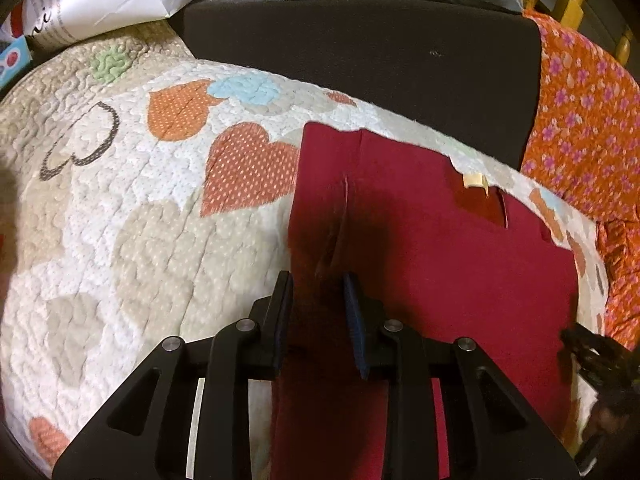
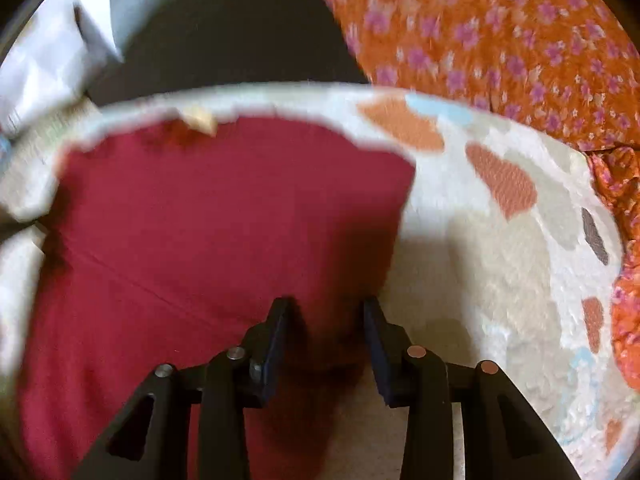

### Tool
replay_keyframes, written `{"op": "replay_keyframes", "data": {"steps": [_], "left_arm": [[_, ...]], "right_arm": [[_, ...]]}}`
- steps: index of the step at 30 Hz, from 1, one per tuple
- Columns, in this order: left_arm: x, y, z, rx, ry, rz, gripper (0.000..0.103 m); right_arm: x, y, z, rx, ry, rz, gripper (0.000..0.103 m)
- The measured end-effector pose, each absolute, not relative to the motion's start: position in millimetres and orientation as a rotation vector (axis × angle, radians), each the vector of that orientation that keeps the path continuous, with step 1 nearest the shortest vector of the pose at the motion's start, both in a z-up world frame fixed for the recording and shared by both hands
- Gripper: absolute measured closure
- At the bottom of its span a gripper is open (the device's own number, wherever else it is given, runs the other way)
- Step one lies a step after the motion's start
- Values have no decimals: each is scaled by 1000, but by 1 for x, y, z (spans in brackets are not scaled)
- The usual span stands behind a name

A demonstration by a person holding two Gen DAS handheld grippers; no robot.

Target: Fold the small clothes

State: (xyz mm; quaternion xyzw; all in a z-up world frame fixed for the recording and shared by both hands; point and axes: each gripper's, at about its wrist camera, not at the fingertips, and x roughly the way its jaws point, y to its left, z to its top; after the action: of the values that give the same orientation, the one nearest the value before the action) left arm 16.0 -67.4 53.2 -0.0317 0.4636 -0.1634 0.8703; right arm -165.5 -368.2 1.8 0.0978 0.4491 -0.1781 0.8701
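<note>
Red garment (image 1: 440, 240) lies flat on the heart-print quilt (image 1: 120, 200), its top near the quilt's far edge, a pale tag (image 1: 474, 180) showing there. Left gripper (image 1: 318, 280) over the garment's left edge, jaws parted, cloth between, grip unclear. Right gripper (image 2: 326, 306) at the right edge, jaws apart, pads off the fabric. Orange floral cloth (image 2: 500, 40) beyond the quilt's right side.
</note>
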Motion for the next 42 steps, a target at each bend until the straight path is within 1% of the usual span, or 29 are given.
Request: {"op": "replay_keyframes", "data": {"steps": [2, 3, 4, 6, 8, 10, 13, 18, 22, 28, 32, 36, 37, 39, 42], "left_arm": [[2, -62, 56, -75, 997, -355, 77], [-7, -57, 59, -88, 1009, -371, 76], [-13, -54, 62, -93, 1016, -381, 73], [-28, -47, 68, -96, 1022, -413, 48], [-51, -33, 72, -145, 1020, -427, 40], [-76, -22, 71, -167, 1049, -443, 40], [-110, -10, 64, -147, 1115, -463, 40], [-156, 4, 63, -54, 1122, -470, 40], [-186, 19, 58, -66, 1151, -503, 40], [-200, 24, 38, -34, 1231, -491, 40], [-201, 25, 25, -61, 1298, -465, 40], [-206, 19, 25, -15, 1285, -468, 40], [-209, 17, 24, 5, 1285, -469, 39], [-212, 16, 22, 19, 1290, -484, 30], [-215, 14, 20, 20, 1299, -495, 28]], "right_arm": [[-172, -371, 9, 257, 929, -371, 65], [-182, -374, 20, 323, 908, -356, 65], [-192, -374, 28, 364, 877, -330, 65], [-218, -367, 43, 426, 837, -259, 64], [-241, -356, 48, 443, 832, -199, 62], [-268, -341, 48, 452, 864, -123, 58], [-310, -322, 37, 496, 922, -73, 57], [-359, -293, 18, 544, 1004, -2, 56], [-382, -277, 7, 558, 1041, 10, 56], [-408, -272, -15, 654, 1075, 13, 55], [-408, -261, -33, 758, 1079, 88, 55], [-400, -254, -41, 763, 1089, 88, 54], [-400, -255, -41, 783, 1080, 89, 54], [-400, -257, -45, 838, 1067, 85, 54], [-400, -261, -47, 882, 1062, 94, 54]]}}
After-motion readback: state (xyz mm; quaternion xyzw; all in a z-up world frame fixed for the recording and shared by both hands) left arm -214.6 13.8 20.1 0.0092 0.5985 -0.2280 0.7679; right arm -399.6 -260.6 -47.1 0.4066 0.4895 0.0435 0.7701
